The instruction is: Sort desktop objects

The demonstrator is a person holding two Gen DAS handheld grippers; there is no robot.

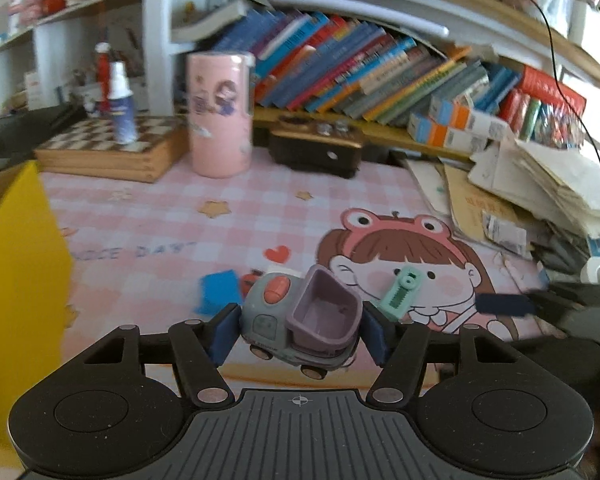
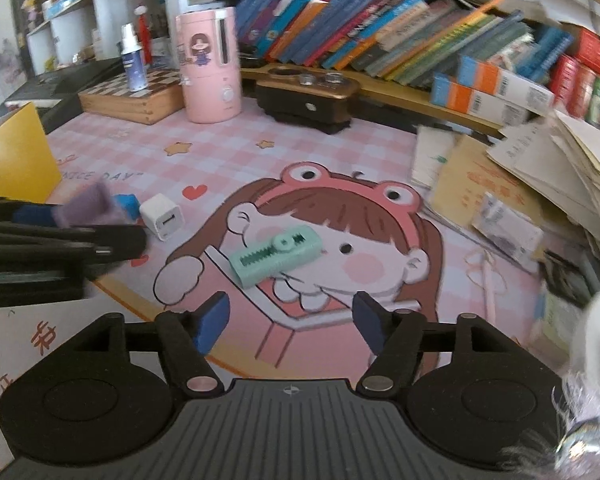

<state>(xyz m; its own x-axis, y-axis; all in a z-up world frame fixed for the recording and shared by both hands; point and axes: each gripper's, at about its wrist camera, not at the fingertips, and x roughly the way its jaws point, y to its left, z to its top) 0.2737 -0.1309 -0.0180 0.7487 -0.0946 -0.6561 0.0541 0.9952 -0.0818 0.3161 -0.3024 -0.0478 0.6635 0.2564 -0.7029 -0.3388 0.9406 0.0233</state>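
**Toy truck aloft, grip looks shallow**

The left gripper (image 1: 298, 330) clamps a toy truck (image 1: 300, 320) at lower centre, tilted; it could slip. The right gripper (image 2: 290, 322) stands open, empty, below the mint clip (image 2: 276, 256) on the desk mat (image 2: 340, 152).

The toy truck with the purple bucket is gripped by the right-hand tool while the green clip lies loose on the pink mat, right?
Not quite: the left gripper holds the toy truck, as the left wrist view shows. The green clip does lie loose on the pink mat.
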